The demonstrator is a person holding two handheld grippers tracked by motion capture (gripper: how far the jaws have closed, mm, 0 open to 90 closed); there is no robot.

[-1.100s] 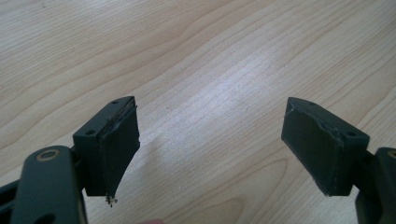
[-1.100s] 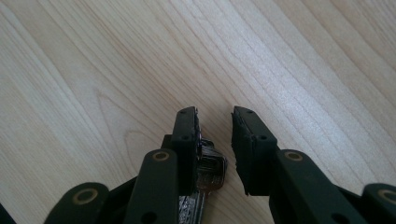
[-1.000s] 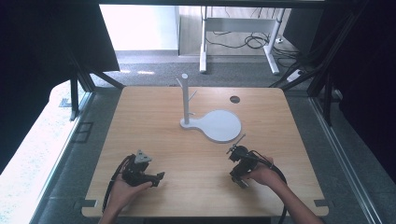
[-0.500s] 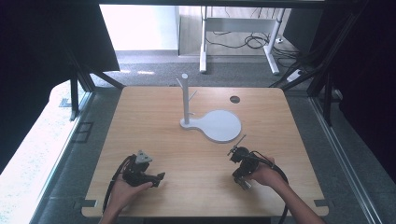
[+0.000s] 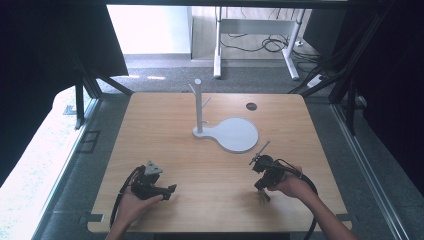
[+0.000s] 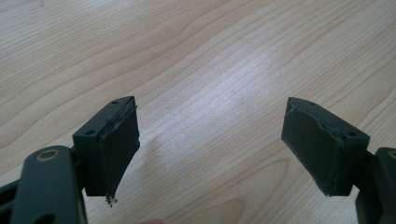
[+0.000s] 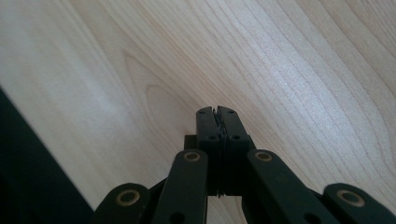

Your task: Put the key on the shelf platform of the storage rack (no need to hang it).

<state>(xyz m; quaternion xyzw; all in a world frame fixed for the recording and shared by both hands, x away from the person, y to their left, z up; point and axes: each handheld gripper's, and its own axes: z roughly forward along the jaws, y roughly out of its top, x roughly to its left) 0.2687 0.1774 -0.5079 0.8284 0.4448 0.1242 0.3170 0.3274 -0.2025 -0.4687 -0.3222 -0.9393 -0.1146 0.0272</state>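
**On the near table edge: two grippers, nothing held**

From above, your left gripper (image 5: 170, 189) and right gripper (image 5: 262, 195) sit near you; the white stand (image 5: 227, 131) stands farther off, mid-table (image 5: 150, 125).

Left gripper view: jaws spread wide over bare wood.

Right gripper view: jaws pressed together, empty.

Left gripper (image 6: 212, 149) over bare wooden table (image 6: 210, 56), jaws spread wide apart with nothing between them. Left pad (image 6: 119, 149) dark, angled inward, its lower edge frayed with a small bit hanging off the bottom corner. Right pad (image 6: 315, 149) dark, also angled inward, top edge a little ragged. Black linkage arm with a brass-coloured rivet at bottom left; part of another link at bottom right edge. Table light wood with wavy grain, soft glare patch in the middle, faint shadow beside the left jaw.
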